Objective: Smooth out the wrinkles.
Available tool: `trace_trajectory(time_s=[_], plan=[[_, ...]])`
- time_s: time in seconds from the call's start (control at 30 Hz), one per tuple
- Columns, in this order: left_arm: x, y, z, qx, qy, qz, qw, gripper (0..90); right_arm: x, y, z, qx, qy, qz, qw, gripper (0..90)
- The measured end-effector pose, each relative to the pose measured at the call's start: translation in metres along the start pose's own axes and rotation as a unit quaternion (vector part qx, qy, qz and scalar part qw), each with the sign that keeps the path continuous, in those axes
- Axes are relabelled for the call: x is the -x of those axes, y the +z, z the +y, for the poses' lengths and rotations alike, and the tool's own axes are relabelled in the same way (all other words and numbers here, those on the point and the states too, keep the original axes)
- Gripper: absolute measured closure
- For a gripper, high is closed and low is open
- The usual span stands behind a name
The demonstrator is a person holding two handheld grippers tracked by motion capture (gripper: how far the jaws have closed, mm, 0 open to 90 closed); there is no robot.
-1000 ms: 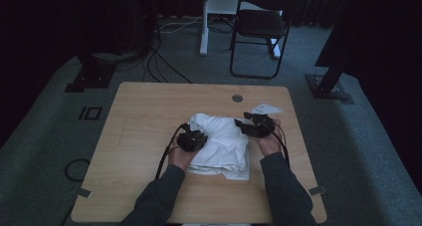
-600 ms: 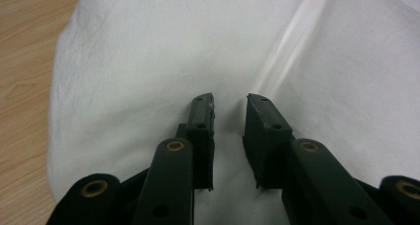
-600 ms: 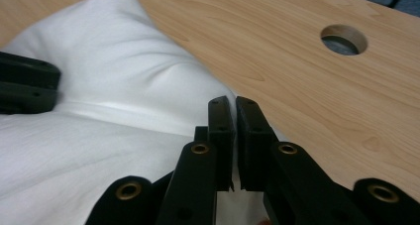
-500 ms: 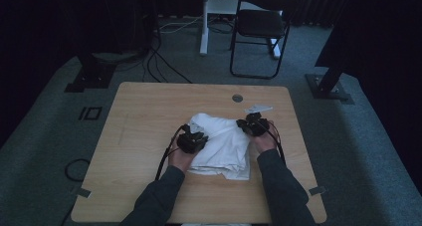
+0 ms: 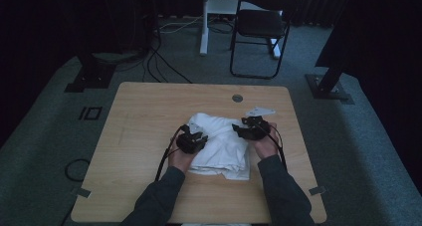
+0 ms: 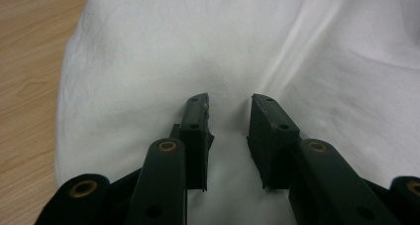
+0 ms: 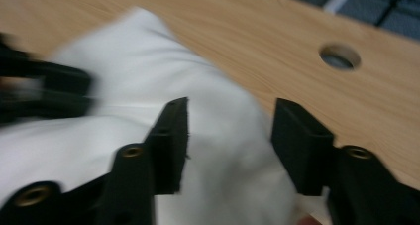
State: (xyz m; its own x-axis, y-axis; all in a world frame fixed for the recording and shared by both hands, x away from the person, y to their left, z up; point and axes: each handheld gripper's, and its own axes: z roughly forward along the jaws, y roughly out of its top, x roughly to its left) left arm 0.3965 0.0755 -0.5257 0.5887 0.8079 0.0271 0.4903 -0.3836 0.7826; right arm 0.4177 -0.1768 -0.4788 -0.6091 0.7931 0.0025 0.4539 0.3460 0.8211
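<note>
A crumpled white cloth [image 5: 219, 147] lies on the wooden table [image 5: 149, 116], between my two grippers. My left gripper [image 5: 195, 136] rests on the cloth's left part. In the left gripper view its jaws [image 6: 229, 103] stand a little apart over the white fabric [image 6: 198, 46] and have just been opening, with no fold pinched between them. My right gripper [image 5: 243, 130] is at the cloth's right edge. The right gripper view is blurred. There its jaws [image 7: 230, 108] stand wide over the cloth [image 7: 148, 61]. They have just opened again, and nothing is held. The left gripper [image 7: 44, 91] appears there as a dark blur.
A round cable hole [image 5: 237, 98] [image 7: 339, 56] sits in the table just beyond the cloth. Black cables trail from both grippers toward the person's sleeves. A black chair [image 5: 263, 27] and stand bases are on the carpet beyond the table.
The right gripper shifted slightly at the cloth's right edge, tilting in and back again. The left gripper and the cloth stayed where they were.
</note>
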Motion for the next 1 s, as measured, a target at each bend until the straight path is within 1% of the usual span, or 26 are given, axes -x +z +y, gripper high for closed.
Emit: trace_trajectory(time_s=[0.03,0.07,0.13,0.17,0.23,0.3,0.33,0.37,0.43,0.5,0.53,0.6,0.63,0.67,0.7,0.77,0.83,0.87,0.93,1.0], plan=[[0.0,0.0,0.0,0.001,0.0,0.002,1.0,69.1,-0.007,-0.007,-0.001,0.006,-0.009,0.004,0.9999,43.9],[0.001,0.0,0.0,0.001,-0.001,0.003,1.0,68.3,-0.017,-0.012,-0.003,0.009,-0.019,0.014,0.9997,43.4],[0.0,-0.001,0.0,0.002,-0.003,0.006,1.0,67.3,-0.028,-0.015,-0.01,0.003,-0.034,0.033,0.9989,42.3],[0.001,-0.002,0.0,0.003,-0.004,0.008,1.0,66.5,-0.033,-0.014,-0.015,-0.003,-0.037,0.04,0.9985,41.4],[0.001,-0.003,0.0,0.008,-0.007,0.011,0.9999,65.0,-0.043,-0.009,-0.029,-0.023,-0.039,0.052,0.9976,40.4],[0.001,-0.005,0.0,0.012,-0.01,0.009,0.9998,61.7,-0.048,-0.002,-0.041,-0.041,-0.04,0.053,0.997,41.5],[0.001,-0.006,0.0,0.014,-0.011,0.004,0.9998,60.0,-0.048,0.002,-0.047,-0.05,-0.038,0.053,0.9967,43.7],[0.001,-0.008,0.0,0.018,-0.013,0.0,0.9998,57.8,-0.048,0.004,-0.052,-0.056,-0.03,0.055,0.9965,44.9],[0.002,-0.013,0.0,0.024,-0.013,0.001,0.9996,53.7,-0.043,0.003,-0.06,-0.055,-0.013,0.056,0.9969,45.3],[0.002,-0.017,0.0,0.032,-0.019,-0.001,0.9993,51.1,-0.039,-0.003,-0.066,-0.055,-0.011,0.043,0.9975,45.5],[0.002,-0.021,0.0,0.036,-0.023,-0.006,0.9991,50.5,-0.037,-0.005,-0.069,-0.056,-0.011,0.037,0.9977,45.5],[0.002,-0.028,-0.001,0.047,-0.028,-0.014,0.9984,49.8,-0.034,-0.009,-0.074,-0.061,-0.009,0.035,0.9975,45.6],[0.002,-0.028,-0.001,0.047,-0.028,-0.014,0.9984,49.6,-0.034,-0.009,-0.074,-0.061,-0.009,0.035,0.9975,45.6],[0.003,-0.037,-0.005,0.058,-0.032,-0.02,0.9976,49.6,-0.033,-0.009,-0.076,-0.063,-0.01,0.035,0.9974,45.6],[0.003,-0.041,-0.008,0.061,-0.031,-0.02,0.9974,49.0,-0.032,-0.007,-0.079,-0.068,-0.005,0.033,0.9971,45.7],[-0.001,-0.047,-0.014,0.064,-0.04,-0.018,0.997,48.8,-0.031,-0.002,-0.08,-0.071,-0.004,0.033,0.997,45.9],[-0.005,-0.052,-0.023,0.066,-0.062,-0.021,0.9957,49.0,-0.029,0.005,-0.081,-0.076,-0.003,0.033,0.9966,46.0],[-0.007,-0.053,-0.026,0.067,-0.068,-0.024,0.9952,48.9,-0.026,0.01,-0.081,-0.081,0.003,0.033,0.9962,46.0],[-0.009,-0.057,-0.034,0.067,-0.074,-0.026,0.9946,48.9,-0.023,0.016,-0.079,-0.077,0.013,0.033,0.9964,46.0],[-0.012,-0.06,-0.039,0.066,-0.078,-0.028,0.9943,48.8,-0.019,0.022,-0.075,-0.074,0.013,0.022,0.997,46.0]])
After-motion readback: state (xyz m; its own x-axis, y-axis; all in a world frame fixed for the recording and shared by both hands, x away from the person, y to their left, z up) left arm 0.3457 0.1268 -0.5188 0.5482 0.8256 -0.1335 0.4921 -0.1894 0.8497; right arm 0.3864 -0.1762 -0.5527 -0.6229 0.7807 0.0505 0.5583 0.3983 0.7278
